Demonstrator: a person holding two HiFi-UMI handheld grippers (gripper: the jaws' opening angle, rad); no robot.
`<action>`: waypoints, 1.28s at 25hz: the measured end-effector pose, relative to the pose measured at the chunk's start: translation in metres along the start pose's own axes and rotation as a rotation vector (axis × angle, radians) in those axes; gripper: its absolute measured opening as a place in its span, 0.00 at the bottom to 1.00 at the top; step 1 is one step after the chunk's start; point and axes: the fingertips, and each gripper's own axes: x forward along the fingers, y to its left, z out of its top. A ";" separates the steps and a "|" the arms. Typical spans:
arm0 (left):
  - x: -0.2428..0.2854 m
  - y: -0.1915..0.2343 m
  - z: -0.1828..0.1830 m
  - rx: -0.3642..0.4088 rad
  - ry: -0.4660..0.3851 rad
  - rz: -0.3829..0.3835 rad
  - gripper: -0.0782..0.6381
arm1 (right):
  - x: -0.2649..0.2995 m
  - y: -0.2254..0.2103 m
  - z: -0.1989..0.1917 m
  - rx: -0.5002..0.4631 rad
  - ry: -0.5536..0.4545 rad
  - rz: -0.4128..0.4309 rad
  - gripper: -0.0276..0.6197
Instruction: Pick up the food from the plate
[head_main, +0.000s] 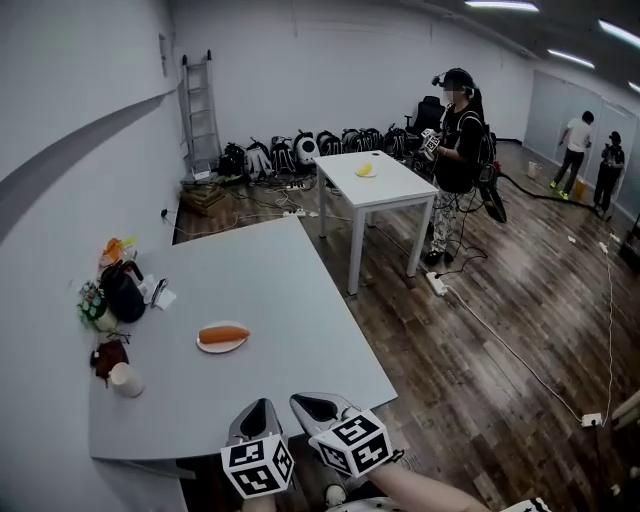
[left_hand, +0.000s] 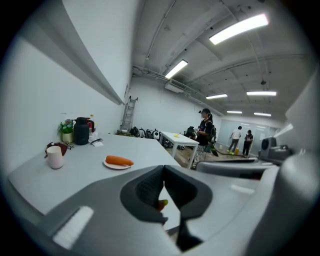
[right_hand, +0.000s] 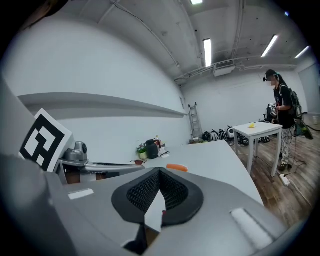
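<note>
An orange carrot (head_main: 223, 333) lies on a small white plate (head_main: 221, 347) in the middle-left of the grey table (head_main: 300, 340). Both grippers hover over the table's near edge, well short of the plate. My left gripper (head_main: 262, 405) is shut with nothing in it, and my right gripper (head_main: 312, 404) beside it is also shut and empty. From the left gripper view the carrot (left_hand: 119, 160) and plate (left_hand: 115, 165) sit ahead to the left of the closed gripper (left_hand: 163, 169). Over the right gripper (right_hand: 160, 173), the carrot (right_hand: 177, 168) shows farther off.
Along the table's left side stand a black jug (head_main: 124, 292), a small plant (head_main: 92, 304), a dark red item (head_main: 108, 355) and a white cup (head_main: 127, 379). A white table (head_main: 372, 180) with a yellow item, a standing person (head_main: 458, 150) and floor cables (head_main: 520, 360) lie beyond.
</note>
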 end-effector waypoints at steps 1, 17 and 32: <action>0.009 0.001 0.005 0.002 -0.003 -0.006 0.12 | 0.006 -0.007 0.004 0.001 -0.005 -0.007 0.04; 0.096 0.060 0.035 0.005 0.057 -0.115 0.12 | 0.101 -0.039 0.032 0.069 -0.005 -0.121 0.04; 0.150 0.224 0.063 -0.021 0.105 -0.073 0.12 | 0.265 0.005 0.054 0.074 0.050 -0.088 0.04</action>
